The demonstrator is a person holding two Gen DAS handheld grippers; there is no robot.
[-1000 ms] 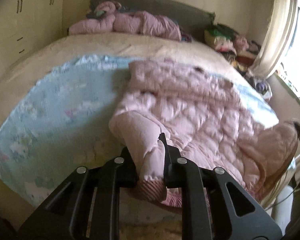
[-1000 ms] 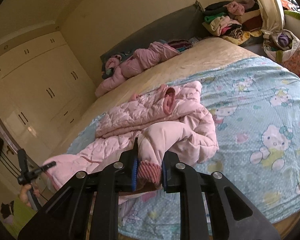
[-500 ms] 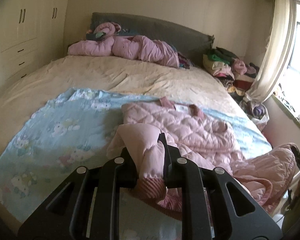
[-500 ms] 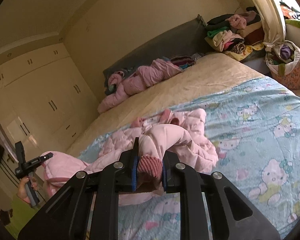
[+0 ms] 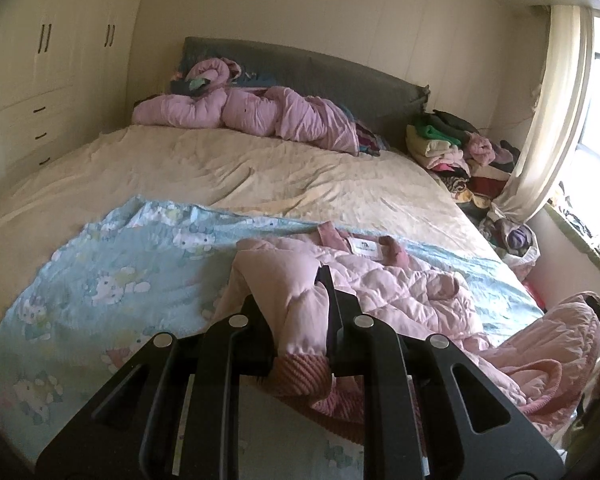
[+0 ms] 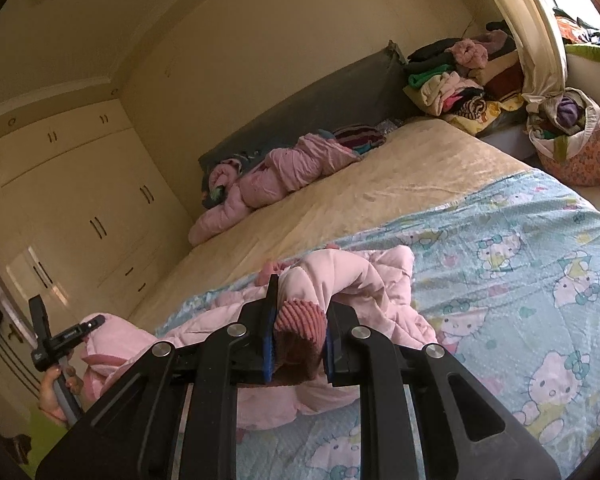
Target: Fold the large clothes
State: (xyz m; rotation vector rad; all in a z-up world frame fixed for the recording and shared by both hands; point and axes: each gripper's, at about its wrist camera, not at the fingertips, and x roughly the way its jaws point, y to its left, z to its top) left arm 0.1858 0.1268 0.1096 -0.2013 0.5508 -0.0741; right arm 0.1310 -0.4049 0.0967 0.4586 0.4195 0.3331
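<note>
A pink quilted jacket [image 5: 404,284] lies on the blue cartoon-print blanket [image 5: 112,276] at the near end of the bed. My left gripper [image 5: 300,316] is shut on one sleeve just above its ribbed dark-pink cuff [image 5: 304,372], lifted off the blanket. In the right wrist view my right gripper [image 6: 298,312] is shut on the other sleeve at its ribbed cuff [image 6: 300,320], with the jacket's body [image 6: 396,276] hanging behind it. The other hand-held gripper [image 6: 56,340] shows at the lower left there, with pink fabric against it.
A second pink padded garment [image 5: 256,114] lies by the grey headboard [image 5: 340,80]. Piled clothes [image 5: 456,148] and a full bag [image 6: 568,136] stand past the bed's right side near the curtain [image 5: 548,120]. Cream wardrobes [image 6: 80,208] line the left wall.
Both grippers have risen and tipped upward with the sleeves still held; more of the headboard and walls shows. The jacket has been drawn up and bunched nearer the collar.
</note>
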